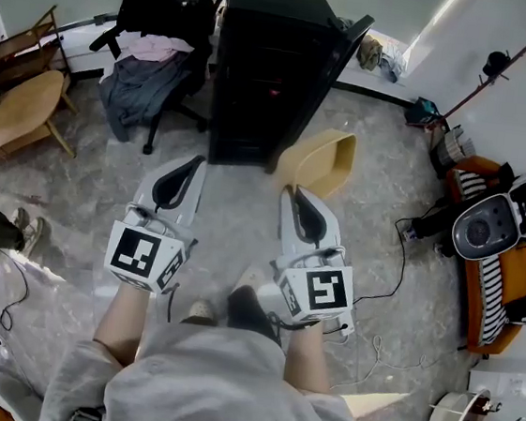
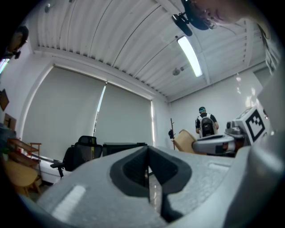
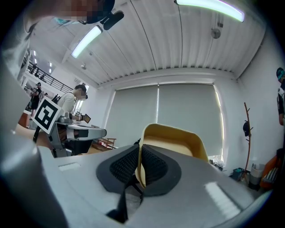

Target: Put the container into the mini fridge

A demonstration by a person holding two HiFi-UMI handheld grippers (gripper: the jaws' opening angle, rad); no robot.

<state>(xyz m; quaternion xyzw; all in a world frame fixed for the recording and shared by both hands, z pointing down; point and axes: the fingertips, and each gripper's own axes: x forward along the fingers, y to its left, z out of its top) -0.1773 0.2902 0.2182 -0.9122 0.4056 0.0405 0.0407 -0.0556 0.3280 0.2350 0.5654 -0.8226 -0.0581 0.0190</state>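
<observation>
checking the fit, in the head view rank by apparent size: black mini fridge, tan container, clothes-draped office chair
1. black box-shaped mini fridge
2. black office chair draped with clothes, nearly as big, so unsure
3. tan plastic container, in the right hand-held gripper, clearly smallest

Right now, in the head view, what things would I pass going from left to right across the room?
wooden chair → office chair piled with clothes → black mini fridge → tan container → orange sofa
</observation>
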